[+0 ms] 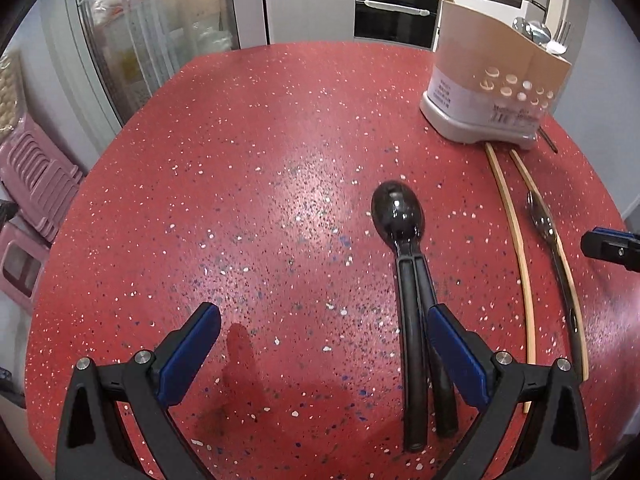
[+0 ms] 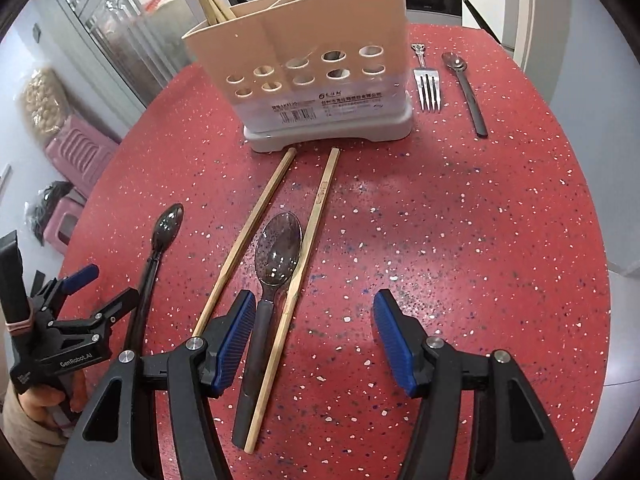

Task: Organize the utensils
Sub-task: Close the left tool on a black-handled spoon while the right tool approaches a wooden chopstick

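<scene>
Utensils remain partly sorted: the holder (image 2: 304, 80) already contains chopsticks and spoons, while two spoons, two chopsticks (image 2: 236, 248), a fork (image 2: 427, 88) and a small spoon (image 2: 466, 88) lie on the table (image 2: 480, 240). Both the left gripper (image 1: 324, 344) and the right gripper (image 2: 314, 336) stand wide open, holding nothing. Only the right wrist view shows the fork.

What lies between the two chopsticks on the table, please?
A spoon with a dark handle lies between the chopsticks, seen best in the right wrist view.
</scene>
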A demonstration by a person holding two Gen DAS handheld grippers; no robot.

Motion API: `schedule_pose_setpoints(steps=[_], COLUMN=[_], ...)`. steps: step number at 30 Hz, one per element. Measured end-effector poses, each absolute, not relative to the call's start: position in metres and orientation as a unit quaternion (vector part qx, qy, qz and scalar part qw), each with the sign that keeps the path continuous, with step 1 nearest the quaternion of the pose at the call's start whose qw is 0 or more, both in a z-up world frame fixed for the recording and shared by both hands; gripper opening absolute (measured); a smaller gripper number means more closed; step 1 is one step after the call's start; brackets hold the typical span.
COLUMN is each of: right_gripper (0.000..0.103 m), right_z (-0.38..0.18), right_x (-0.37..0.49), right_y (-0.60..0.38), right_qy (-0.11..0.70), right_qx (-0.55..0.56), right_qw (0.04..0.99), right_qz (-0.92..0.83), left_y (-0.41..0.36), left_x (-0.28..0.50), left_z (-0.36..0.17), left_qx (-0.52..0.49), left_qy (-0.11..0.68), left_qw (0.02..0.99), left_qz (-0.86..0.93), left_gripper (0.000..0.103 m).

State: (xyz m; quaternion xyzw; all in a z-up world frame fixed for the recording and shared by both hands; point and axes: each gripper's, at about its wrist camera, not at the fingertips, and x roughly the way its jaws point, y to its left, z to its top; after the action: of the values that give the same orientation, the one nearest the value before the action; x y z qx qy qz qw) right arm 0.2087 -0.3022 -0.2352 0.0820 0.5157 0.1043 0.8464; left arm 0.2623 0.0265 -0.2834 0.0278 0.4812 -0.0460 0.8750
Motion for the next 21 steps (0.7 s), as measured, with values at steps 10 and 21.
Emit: schedule_pose_setpoints(steps=[10, 21], right_gripper=[0.065, 0.058], right_z=[-0.236, -0.236], right_x=[0.210, 0.240], right_y=[-0.300, -0.309], right_qy=[0.517, 0.520], right_qx=[0.077, 0.093], right_qw=[0.846, 0.846], right_qz=[0.103, 0.075], left_y=[0.039, 0.036], left_x=[0.261, 0.275], left_z=[-0.285, -0.276], left_qx=[0.027, 0.043], left_qy=[0.488, 0.490], left_qw=[0.872, 0.870], left_qz=[-0.032, -0.032], left_gripper=[0.103, 0.103])
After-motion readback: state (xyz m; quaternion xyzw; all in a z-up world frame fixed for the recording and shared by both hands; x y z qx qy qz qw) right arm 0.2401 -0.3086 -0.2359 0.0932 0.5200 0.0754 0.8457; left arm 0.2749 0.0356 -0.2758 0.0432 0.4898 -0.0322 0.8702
